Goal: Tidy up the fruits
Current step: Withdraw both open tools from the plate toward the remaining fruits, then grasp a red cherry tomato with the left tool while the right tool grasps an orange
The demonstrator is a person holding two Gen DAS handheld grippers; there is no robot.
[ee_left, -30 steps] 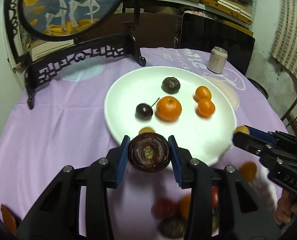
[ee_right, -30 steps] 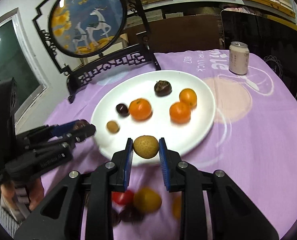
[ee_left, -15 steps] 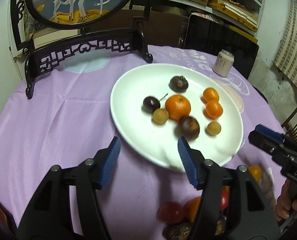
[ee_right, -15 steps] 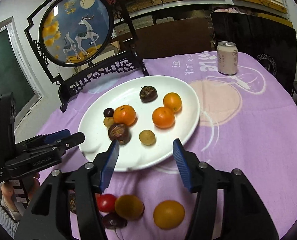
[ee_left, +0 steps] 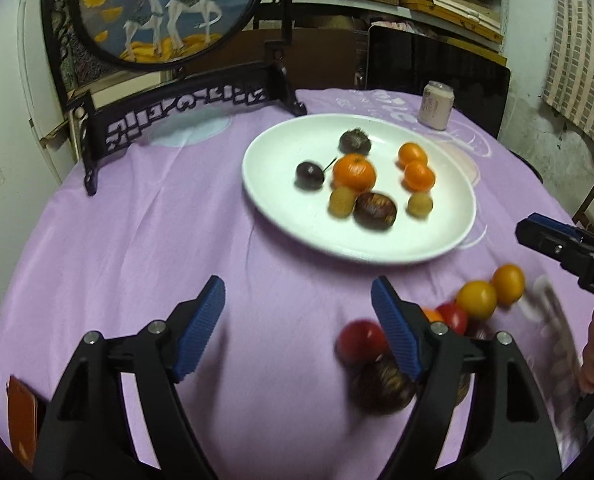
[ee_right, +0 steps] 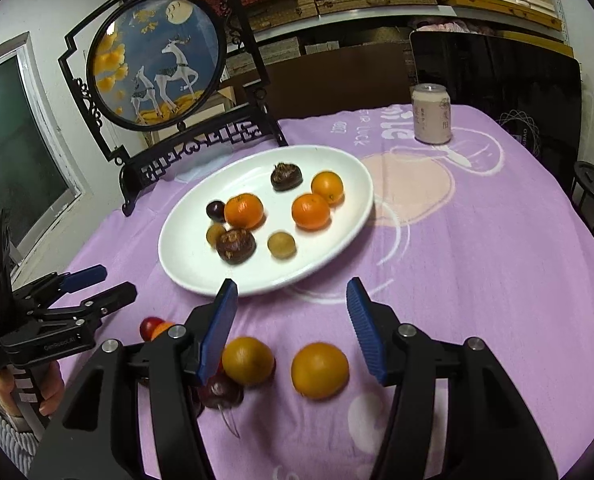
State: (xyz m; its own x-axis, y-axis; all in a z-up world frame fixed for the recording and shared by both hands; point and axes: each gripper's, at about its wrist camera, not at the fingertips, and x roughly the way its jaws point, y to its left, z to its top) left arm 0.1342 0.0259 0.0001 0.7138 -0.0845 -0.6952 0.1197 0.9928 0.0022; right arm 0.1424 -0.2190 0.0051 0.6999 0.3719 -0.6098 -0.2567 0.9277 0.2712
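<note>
A white plate holds several fruits: oranges, dark round fruits and small tan ones. Loose fruits lie on the purple cloth near me: two yellow-orange ones, a red one and dark ones. My left gripper is open and empty over the cloth, left of that pile. My right gripper is open and empty just above the two yellow-orange fruits.
A black carved stand with a round deer picture stands at the table's back left. A pale drink can stands behind the plate at right. A black panel leans beyond the table.
Both grippers let go of their fruits onto the plate, the left a dark fruit, the right a tan one, opened wide and drew back toward the loose pile.
</note>
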